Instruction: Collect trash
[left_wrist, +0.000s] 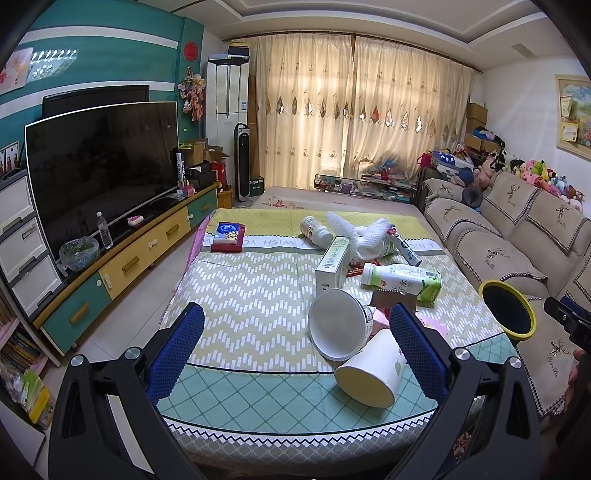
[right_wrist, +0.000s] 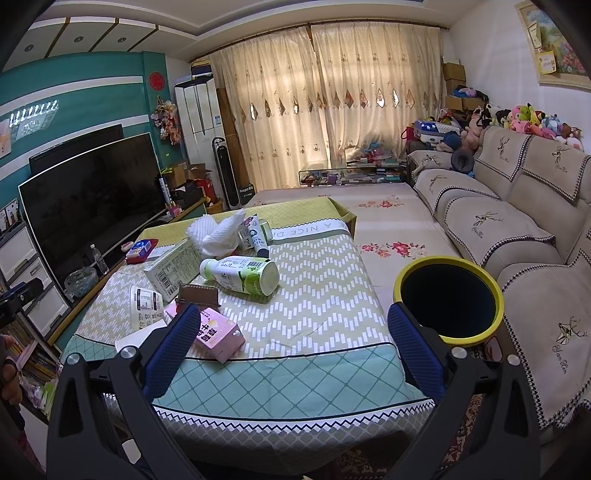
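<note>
My two wrist views look forward from the near edge of the surface (left_wrist: 258, 306) toward the curtains (right_wrist: 332, 103), sharing its littered cloth

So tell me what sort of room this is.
A home living room, most likely. A large television stands on a low cabinet along one wall, a covered sofa with plush toys faces it, and curtains hang across the far window.

two cups (left_wrist: 371, 371), one bin (left_wrist: 508, 314)
</note>
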